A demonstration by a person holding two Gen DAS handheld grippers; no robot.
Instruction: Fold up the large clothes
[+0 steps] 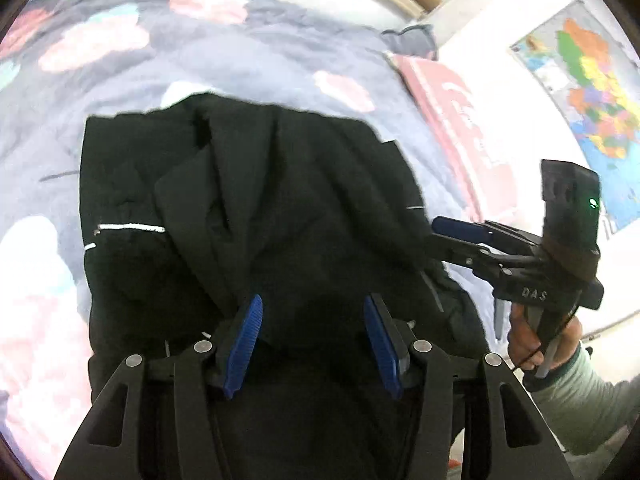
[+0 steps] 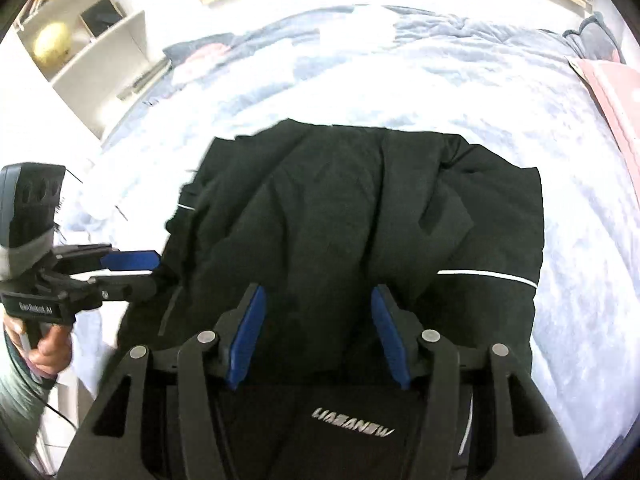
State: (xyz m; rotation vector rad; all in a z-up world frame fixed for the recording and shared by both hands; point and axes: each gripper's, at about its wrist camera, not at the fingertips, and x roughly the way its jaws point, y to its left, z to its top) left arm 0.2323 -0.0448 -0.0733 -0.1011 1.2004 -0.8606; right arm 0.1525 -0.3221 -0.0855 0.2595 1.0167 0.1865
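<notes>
- Bedroom, quilted bed cover point(image 2: 440, 92) w/ pastel patches, wall map point(image 1: 592, 92) by far right corner
- Black jacket point(image 1: 248, 208) partly folded, bunched at near edge of bed
- Left gripper point(image 1: 312, 336) jaws apart over fabric, nothing pinched; right gripper point(image 2: 318, 334) likewise released
- Risk: loose top layer sliding or unfolding if grabbed unevenly; pinching one layer only would skew fold

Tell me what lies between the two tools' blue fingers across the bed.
In both wrist views, only the black jacket fills the stretch between the left tool and the right tool; it lies on the pale bedspread.
</notes>
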